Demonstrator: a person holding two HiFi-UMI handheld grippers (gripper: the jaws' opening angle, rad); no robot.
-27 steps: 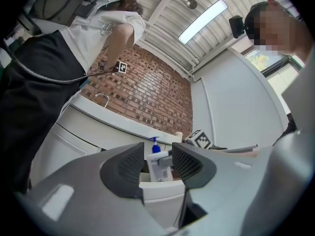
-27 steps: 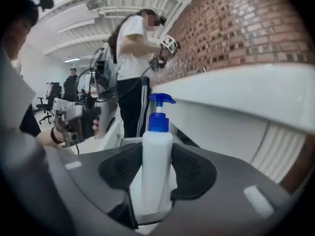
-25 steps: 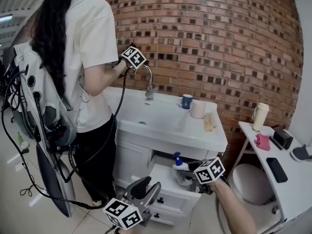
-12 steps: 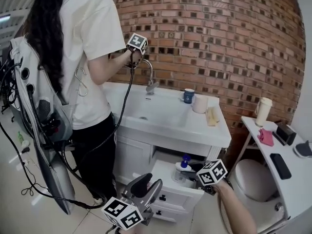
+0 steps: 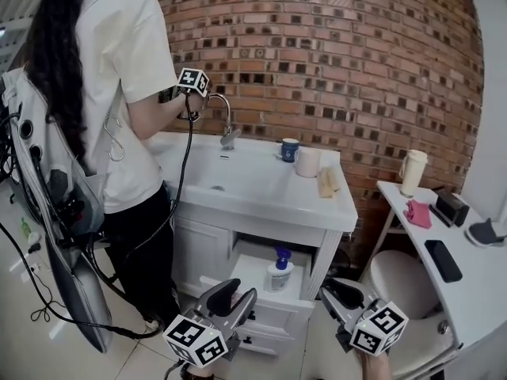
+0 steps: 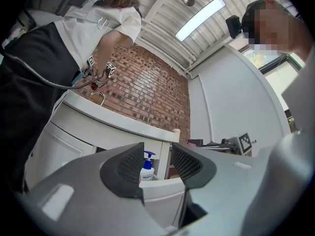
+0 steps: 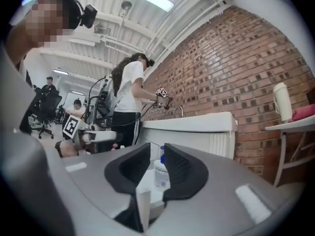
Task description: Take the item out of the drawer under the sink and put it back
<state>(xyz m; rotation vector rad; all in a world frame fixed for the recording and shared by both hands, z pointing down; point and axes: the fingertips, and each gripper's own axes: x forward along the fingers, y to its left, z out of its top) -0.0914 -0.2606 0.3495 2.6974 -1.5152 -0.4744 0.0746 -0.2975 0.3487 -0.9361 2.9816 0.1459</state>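
A white pump bottle [image 5: 277,272] with a blue head stands upright in the open drawer [image 5: 268,310] under the white sink [image 5: 261,190]. It also shows between the jaws in the left gripper view [image 6: 146,168] and the right gripper view [image 7: 159,171], well beyond the pads in both. My left gripper [image 5: 238,291] hovers low in front of the drawer, open and empty. My right gripper [image 5: 333,291] hangs to the right of the drawer, clear of it. Its jaws have closed to a narrow slit with nothing between them.
Another person [image 5: 119,93] with a backpack rig stands at the sink's left, with a marker-cube gripper [image 5: 192,81] by the faucet [image 5: 227,129]. A blue cup [image 5: 290,149] and paper roll [image 5: 307,162] sit on the counter. A side table [image 5: 467,299] and toilet [image 5: 396,283] stand at right.
My right gripper has let go of the bottle, drawn back out of the drawer to the lower right and shut. The bottle stays standing in the drawer. The left gripper has barely moved.
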